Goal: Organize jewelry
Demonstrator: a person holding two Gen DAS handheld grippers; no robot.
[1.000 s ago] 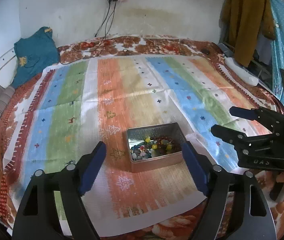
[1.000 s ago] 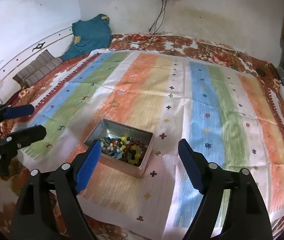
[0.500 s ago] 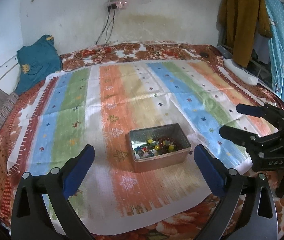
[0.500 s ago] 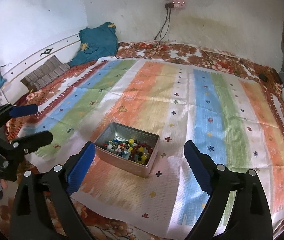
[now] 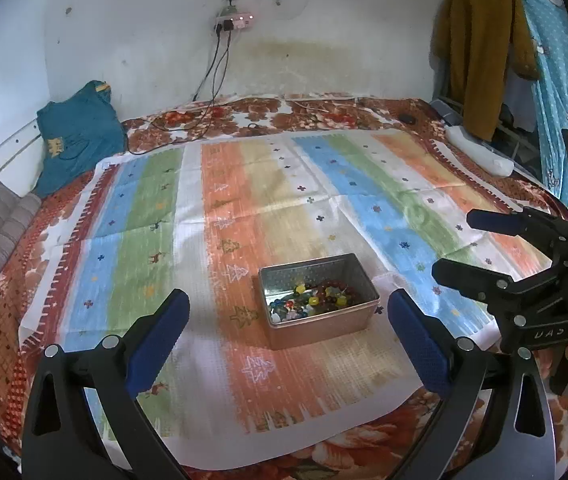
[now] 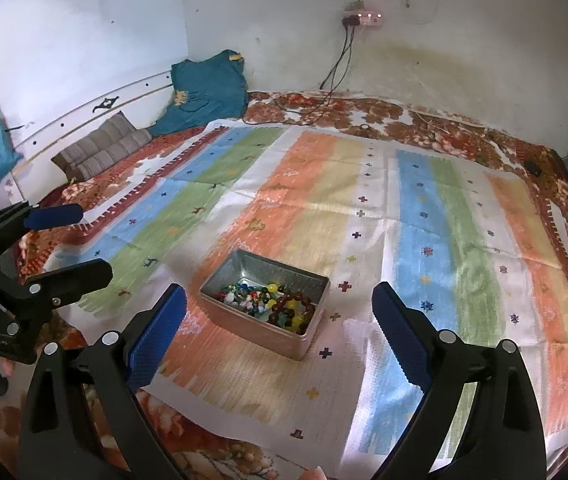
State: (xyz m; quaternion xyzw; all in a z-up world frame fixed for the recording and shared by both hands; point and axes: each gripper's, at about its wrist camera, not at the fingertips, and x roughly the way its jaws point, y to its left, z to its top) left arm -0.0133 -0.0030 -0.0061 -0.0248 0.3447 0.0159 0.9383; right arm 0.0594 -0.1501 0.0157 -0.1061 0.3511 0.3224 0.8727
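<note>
the metal tin (image 5: 358, 318) of beads (image 5: 312, 302) lies with its long axis left-right, now farther from the left gripper (image 5: 288, 334) and right gripper (image 6: 277, 330), both spread, empty.

One metal tin (image 5: 318, 300), two grippers, one striped mat (image 5: 267, 208), two teal cushions.

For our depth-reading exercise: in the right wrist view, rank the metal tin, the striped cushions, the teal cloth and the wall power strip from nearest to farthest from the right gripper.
1. Metal tin, straight ahead of the right gripper.
2. Striped cushions, far left.
3. Teal cloth, left corner.
4. Wall power strip, high on the back wall.
</note>
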